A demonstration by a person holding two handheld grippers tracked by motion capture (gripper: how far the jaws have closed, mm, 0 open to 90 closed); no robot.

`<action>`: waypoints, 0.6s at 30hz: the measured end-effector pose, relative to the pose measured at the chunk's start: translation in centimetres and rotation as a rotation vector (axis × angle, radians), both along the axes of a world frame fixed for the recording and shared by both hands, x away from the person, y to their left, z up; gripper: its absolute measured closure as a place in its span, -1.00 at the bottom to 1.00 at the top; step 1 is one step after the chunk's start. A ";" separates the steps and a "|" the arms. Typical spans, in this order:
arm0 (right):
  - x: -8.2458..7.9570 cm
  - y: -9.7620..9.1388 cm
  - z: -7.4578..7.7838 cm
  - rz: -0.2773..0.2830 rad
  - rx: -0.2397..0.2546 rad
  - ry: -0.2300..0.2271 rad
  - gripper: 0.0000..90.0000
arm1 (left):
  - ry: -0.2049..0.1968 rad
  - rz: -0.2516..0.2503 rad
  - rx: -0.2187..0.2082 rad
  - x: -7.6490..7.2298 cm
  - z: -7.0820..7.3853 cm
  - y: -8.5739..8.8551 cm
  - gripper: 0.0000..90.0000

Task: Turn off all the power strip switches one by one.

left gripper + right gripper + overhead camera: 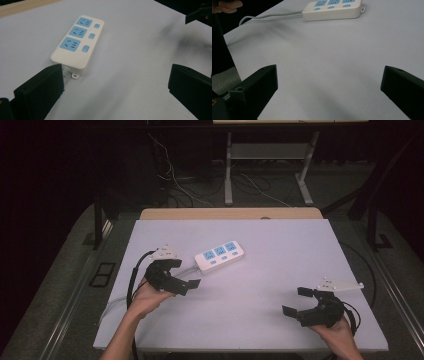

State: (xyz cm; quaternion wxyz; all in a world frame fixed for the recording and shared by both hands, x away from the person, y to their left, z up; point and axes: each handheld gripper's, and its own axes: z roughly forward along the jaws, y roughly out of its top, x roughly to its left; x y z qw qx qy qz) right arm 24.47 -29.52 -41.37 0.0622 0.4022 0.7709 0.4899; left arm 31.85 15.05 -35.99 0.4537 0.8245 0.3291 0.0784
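A white power strip [219,255] with three blue sockets and blue switches lies flat on the white table [260,235], left of centre. Its grey cable [186,267] runs off toward the left edge. My left gripper [184,273] hovers just in front of the strip's cable end, open, with nothing between its jaws. In the left gripper view the strip [77,45] sits just beyond the left jaw, with the left gripper [115,85] spread wide. My right gripper [296,301] is open and empty near the front right. From the right gripper [329,85] the strip [332,10] looks far off.
The cable [269,17] trails to the table's left edge. A wooden board [230,213] edges the table's far side. Beyond it stand metal desk legs [228,170] and loose wires on the floor. The other gripper [200,15] appears at the top right of the left gripper view.
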 end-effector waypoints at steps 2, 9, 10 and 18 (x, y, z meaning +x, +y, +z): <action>0.0 0.0 0.0 0.000 0.000 0.000 -0.99 | -0.001 -0.002 0.001 0.2 0.2 0.0 -1.00; 0.0 0.0 0.0 0.004 -0.002 0.001 -0.99 | 0.002 -0.010 0.009 1.2 0.7 -0.2 -1.00; 0.0 0.0 0.0 0.005 -0.003 0.001 -0.99 | 0.003 -0.007 0.008 1.3 0.8 -0.3 -1.00; 0.0 0.1 -0.1 0.005 -0.005 0.001 -0.99 | 0.011 -0.019 0.027 2.7 0.9 -0.6 -1.00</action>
